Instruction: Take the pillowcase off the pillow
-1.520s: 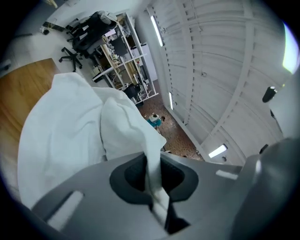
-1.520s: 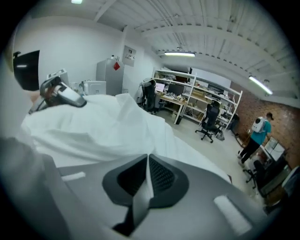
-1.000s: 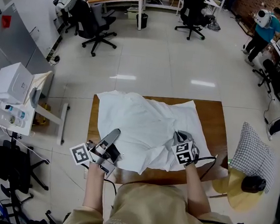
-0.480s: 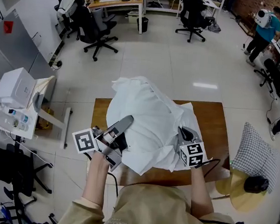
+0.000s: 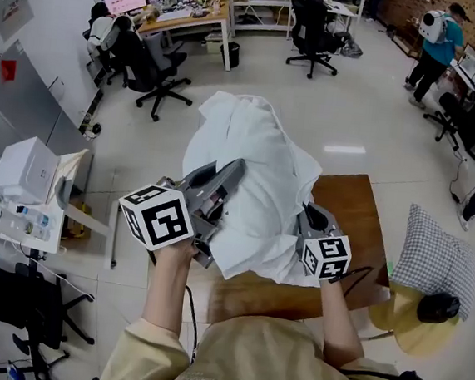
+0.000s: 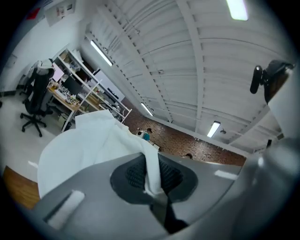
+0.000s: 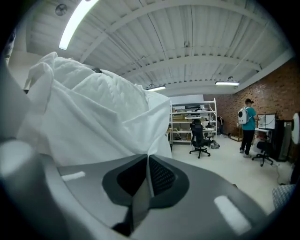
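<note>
The white pillow in its white pillowcase (image 5: 247, 173) hangs raised above the wooden table (image 5: 353, 209), bulging up and away from me. My left gripper (image 5: 232, 174) is shut on the pillowcase's left near edge; a fold of the cloth (image 6: 152, 171) is pinched between its pads. My right gripper (image 5: 307, 219) is shut on the right near edge, with a thin edge of cloth (image 7: 149, 176) between its jaws. The pillowcase (image 7: 98, 117) fills the left half of the right gripper view. The pillow itself is hidden inside the cloth.
A checked cushion (image 5: 427, 258) lies on the floor to the right of the table, beside a yellow stool (image 5: 405, 314). A white cart with a box (image 5: 26, 177) stands at the left. Office chairs (image 5: 154, 56) and desks line the back; a person (image 5: 435, 45) stands far right.
Both grippers have risen, lifting the pillow off the table. It lay flat a second ago and now hangs bunched and upright between them. The left gripper has come closer to the camera.
</note>
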### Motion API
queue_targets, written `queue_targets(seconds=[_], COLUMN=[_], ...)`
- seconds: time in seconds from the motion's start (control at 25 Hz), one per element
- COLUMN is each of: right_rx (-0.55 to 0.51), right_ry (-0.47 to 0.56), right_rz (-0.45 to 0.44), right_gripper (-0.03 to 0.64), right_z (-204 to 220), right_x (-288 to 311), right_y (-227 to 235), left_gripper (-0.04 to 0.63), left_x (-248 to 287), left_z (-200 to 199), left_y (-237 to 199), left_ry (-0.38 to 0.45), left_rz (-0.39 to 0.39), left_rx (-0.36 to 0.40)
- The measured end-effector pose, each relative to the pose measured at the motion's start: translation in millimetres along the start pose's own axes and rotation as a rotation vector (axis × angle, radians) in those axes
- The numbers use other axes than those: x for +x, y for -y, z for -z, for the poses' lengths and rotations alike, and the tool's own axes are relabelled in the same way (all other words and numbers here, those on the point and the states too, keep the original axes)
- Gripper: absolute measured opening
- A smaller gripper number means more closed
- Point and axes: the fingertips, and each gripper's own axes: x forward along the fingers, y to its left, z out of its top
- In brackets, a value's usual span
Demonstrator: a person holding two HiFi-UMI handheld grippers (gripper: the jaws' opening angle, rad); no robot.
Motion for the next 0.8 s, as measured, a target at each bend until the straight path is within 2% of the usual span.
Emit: queue_targets(seconds=[0.12, 0.24, 0.32, 0.4, 0.48, 0.6, 0.68, 0.8], right_rx=[0.032, 0.097, 0.122, 0.121, 0.111, 0.094, 0.098, 0.06], right_ry=[0.035, 0.061, 0.085, 0.111, 0.134, 0.157, 0.142, 0.108], right_rz=[-0.004, 0.022, 0.034, 0.031, 0.015, -0.012, -0.005, -0.002], right_gripper=[0.005, 0.011, 0.044, 0.096, 0.127, 0.135, 0.138, 0.153], right_z=[-16.6, -37.3, -50.2, -60.7, -68.8, -73.0, -62.5, -25.6], right_x=[-13.9, -28.7, -37.1, -41.4, -40.4, -39.6, -42.4, -41.2], right_y=[2.1, 7.9, 9.4, 8.6, 6.6, 2.1, 3.0, 4.7], left_gripper=[0.009, 0.009, 0.009, 0.009, 0.009, 0.009, 0.009, 0.009], left_x=[7.5, 13.1, 14.6, 16.8, 19.8, 24.8, 29.8, 33.8], left_z=[1.1, -2.8, -6.8, -12.7, -21.5, -32.1, -35.5, -43.8], left_y=[15.0, 31.7, 42.8, 49.9, 49.3, 39.0, 28.0, 10.4], left_ry=[0.014, 0.022, 0.032, 0.047, 0.063, 0.079, 0.082, 0.084], left_rz=[-0.011, -0.071, -0.104, -0.12, -0.139, -0.177, -0.202, -0.23], left_rx=[0.119, 0.291, 0.366, 0.403, 0.421, 0.413, 0.381, 0.312])
